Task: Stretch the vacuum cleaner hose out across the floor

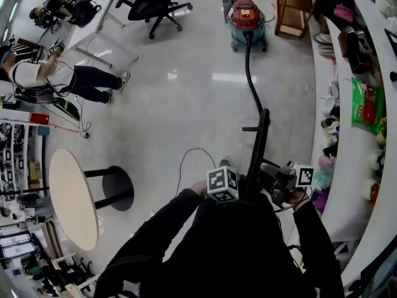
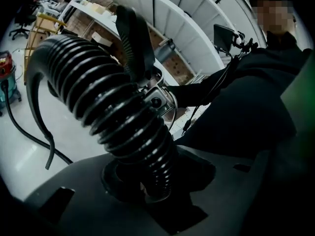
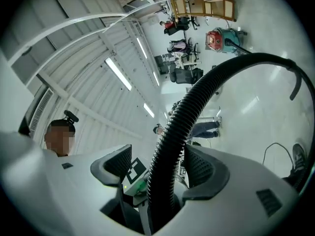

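The red vacuum cleaner [image 1: 245,14] stands far off on the grey floor. Its black ribbed hose [image 1: 250,82] runs from it towards me and rises to my two grippers near my chest. In the left gripper view the dark jaws of my left gripper [image 2: 147,178] are shut on the hose [image 2: 113,107], which bends up and away. My right gripper [image 3: 157,166] is open: the hose [image 3: 172,141] passes between its white pads [image 3: 115,163], with a gap on the left side. In the head view the left gripper [image 1: 239,188] and right gripper [image 1: 279,180] sit close together.
A round table [image 1: 71,197] stands at the left and an office chair [image 1: 155,5] at the back. A person [image 1: 74,79] sits at the far left. A curved white counter [image 1: 335,166] with clutter runs along the right. A thin cable [image 1: 186,160] lies on the floor.
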Available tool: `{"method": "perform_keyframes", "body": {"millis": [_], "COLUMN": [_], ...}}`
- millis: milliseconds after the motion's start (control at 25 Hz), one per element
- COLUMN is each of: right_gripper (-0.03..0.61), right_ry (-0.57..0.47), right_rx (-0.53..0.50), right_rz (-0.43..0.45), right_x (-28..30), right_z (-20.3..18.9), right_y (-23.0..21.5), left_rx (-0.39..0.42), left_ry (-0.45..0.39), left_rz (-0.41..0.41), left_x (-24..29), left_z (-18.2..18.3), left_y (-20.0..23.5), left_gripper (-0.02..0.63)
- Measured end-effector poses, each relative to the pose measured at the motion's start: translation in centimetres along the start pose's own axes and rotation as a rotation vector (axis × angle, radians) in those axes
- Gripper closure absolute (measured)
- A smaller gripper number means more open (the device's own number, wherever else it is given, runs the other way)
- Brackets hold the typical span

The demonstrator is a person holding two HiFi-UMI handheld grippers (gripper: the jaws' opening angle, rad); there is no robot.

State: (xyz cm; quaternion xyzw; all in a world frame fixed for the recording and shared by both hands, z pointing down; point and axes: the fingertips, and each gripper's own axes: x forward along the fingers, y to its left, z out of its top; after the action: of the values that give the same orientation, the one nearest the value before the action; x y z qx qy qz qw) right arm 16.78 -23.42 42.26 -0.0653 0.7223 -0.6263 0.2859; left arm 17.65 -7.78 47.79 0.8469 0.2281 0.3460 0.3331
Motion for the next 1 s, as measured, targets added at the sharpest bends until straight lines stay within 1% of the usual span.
{"method": "perform_keyframes", "body": {"millis": [80, 160, 280, 360, 440, 520, 560, 600, 640, 680, 720, 760, 800, 840, 880, 920, 960, 1000], "right_gripper": [0.258, 0.258, 0.246, 0.246, 0.284, 0.338, 0.355, 0.383, 0.400, 0.402, 0.406, 0.414, 0.414, 0.415, 0.415, 0.414, 0.414, 0.414], "right_ry": [0.032, 0.081, 0.178, 0.191, 0.199, 0.222, 0.227, 0.225, 0.217, 0.207, 0.199, 0.200, 0.212, 0.241, 0.283, 0.336, 0.390, 0.441], "right_rx": [0.014, 0.019, -0.028, -0.064, -0.093, -0.158, -0.204, -0.254, -0.303, -0.350, -0.393, -0.432, -0.466, -0.498, -0.529, -0.561, -0.595, -0.631], "right_rz": [-0.029, -0.080, -0.150, -0.197, -0.239, -0.266, -0.276, -0.287, -0.302, -0.320, -0.339, -0.360, -0.381, -0.402, -0.421, -0.435, -0.444, -0.448], "right_x": [-0.2, 0.1, 2.0, 3.0, 3.9, 5.6, 6.6, 7.6, 8.5, 9.4, 10.2, 11.0, 11.6, 11.9, 12.1, 12.1, 12.0, 11.7], "right_z": [-1.7, -3.6, -6.9, -8.3, -10.1, -12.6, -13.9, -15.2, -16.4, -17.4, -18.4, -19.2, -20.2, -21.3, -22.6, -24.0, -25.5, -27.0], "right_y": [0.1, -0.3, -1.2, -2.3, -3.4, -3.8, -3.8, -3.8, -3.8, -3.9, -4.1, -4.2, -4.5, -4.7, -4.9, -5.0, -5.1, -5.2], "left_rx": [0.028, 0.062, 0.114, 0.122, 0.119, 0.133, 0.141, 0.153, 0.168, 0.180, 0.173, 0.130, 0.050, -0.059, -0.172, -0.263, -0.319, -0.353], "left_ry": [0.037, 0.069, 0.127, 0.147, 0.137, 0.098, 0.056, 0.002, -0.054, -0.106, -0.160, -0.228, -0.322, -0.442, -0.575, -0.702, -0.812, -0.904], "left_rz": [0.003, 0.008, 0.006, 0.006, 0.014, 0.039, 0.068, 0.118, 0.193, 0.286, 0.374, 0.439, 0.476, 0.490, 0.490, 0.484, 0.470, 0.443], "left_x": [1.2, 2.1, 3.0, 3.0, 2.4, 1.4, 0.8, 0.0, -1.0, -2.5, -4.3, -6.6, -9.3, -12.4, -15.6, -18.5, -21.1, -22.9], "left_z": [-0.7, -1.4, -3.2, -5.4, -8.0, -10.6, -11.9, -13.2, -14.7, -16.5, -18.5, -20.4, -22.0, -23.1, -23.5, -23.4, -22.6, -21.4], "left_y": [-1.0, -1.9, -3.2, -3.7, -4.1, -4.7, -5.0, -5.3, -5.3, -5.1, -4.8, -4.5, -4.2, -4.1, -4.0, -4.0, -4.1, -4.3], "left_gripper": [0.433, 0.433, 0.433, 0.433, 0.433, 0.433, 0.433, 0.433, 0.407, 0.385, 0.380, 0.380, 0.380, 0.380, 0.380, 0.380, 0.380, 0.380]}}
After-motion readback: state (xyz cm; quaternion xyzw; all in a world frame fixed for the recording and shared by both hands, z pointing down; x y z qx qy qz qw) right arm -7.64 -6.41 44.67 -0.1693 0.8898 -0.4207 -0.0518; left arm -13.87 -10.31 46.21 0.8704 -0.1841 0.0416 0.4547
